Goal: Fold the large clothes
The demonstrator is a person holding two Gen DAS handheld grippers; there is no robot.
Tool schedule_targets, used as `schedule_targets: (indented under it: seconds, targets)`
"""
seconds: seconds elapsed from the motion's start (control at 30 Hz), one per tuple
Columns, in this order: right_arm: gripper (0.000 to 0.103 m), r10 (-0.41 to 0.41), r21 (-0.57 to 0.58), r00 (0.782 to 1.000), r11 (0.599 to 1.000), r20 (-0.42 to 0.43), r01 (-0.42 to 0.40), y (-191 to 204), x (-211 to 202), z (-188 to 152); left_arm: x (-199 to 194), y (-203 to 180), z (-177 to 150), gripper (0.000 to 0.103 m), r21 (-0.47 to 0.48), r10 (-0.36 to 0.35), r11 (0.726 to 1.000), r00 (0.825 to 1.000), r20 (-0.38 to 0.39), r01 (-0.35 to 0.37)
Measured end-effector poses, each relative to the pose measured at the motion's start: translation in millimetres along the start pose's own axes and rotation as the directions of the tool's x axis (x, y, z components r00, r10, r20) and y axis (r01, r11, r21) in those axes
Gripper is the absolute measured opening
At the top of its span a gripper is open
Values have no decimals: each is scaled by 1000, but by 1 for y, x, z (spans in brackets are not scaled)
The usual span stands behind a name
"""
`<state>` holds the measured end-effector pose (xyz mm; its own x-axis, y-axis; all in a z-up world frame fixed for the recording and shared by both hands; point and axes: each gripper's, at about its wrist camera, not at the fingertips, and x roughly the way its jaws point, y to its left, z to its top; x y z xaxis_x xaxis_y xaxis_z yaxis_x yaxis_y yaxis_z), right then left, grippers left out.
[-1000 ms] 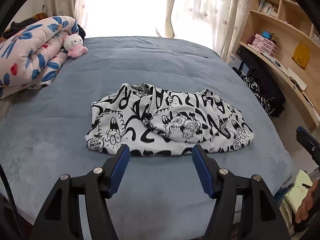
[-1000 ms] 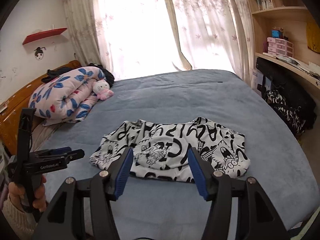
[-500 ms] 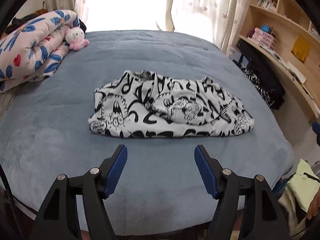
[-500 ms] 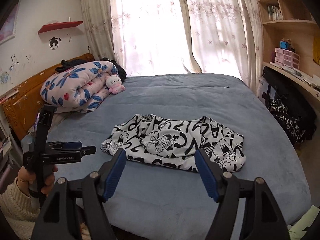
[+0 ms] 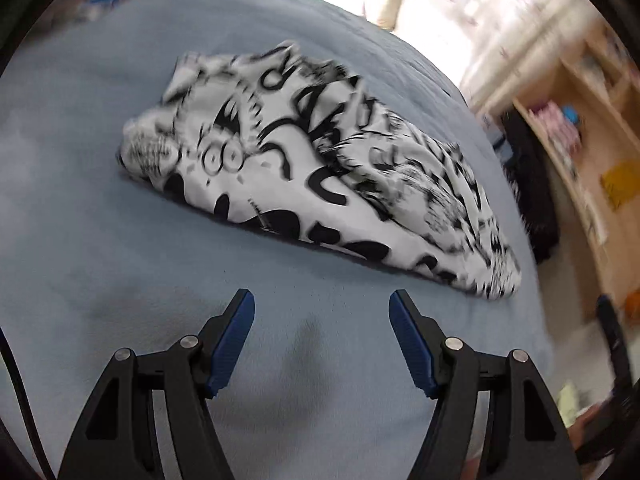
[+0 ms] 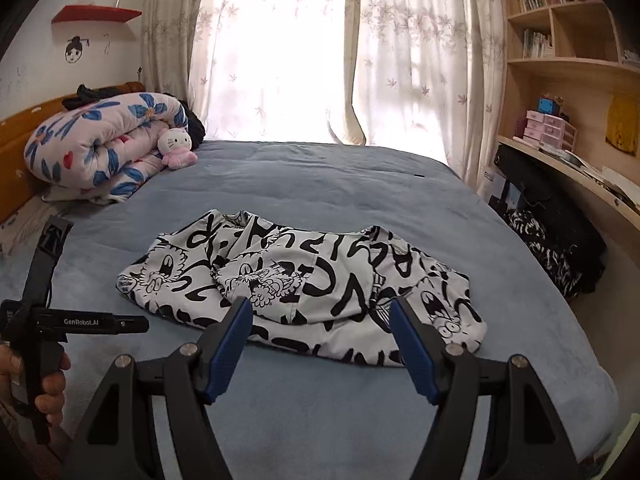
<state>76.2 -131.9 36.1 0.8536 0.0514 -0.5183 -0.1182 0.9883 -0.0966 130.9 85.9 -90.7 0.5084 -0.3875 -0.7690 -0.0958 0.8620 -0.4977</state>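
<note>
Black-and-white printed garment lies crumpled at the centre of the frame on the blue-grey bed cover. We see our right gripper low in its view with its 2 jaws apart after just closing a little, nothing between them. Our left gripper is likewise spread and empty, just short of the garment's near edge, though that view is blurred.

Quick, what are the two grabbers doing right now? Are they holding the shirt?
Left gripper: open, holding nothing, over the blue bed, short of the black-and-white shirt.
Right gripper: open, holding nothing; jaws just widened, then eased in.
</note>
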Motion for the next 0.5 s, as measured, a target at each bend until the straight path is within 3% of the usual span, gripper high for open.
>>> schedule_targets:
  seconds: [0.13, 0.5]
  targets:
    - [64, 32, -12, 999, 999, -4, -32, 11, 33, 4, 37, 34, 13, 68, -139, -80, 987, 996, 25, 83]
    - [60, 96, 43, 992, 995, -76, -93, 17, 114, 12, 93, 65, 76, 68, -248, -125, 956, 983, 137, 156]
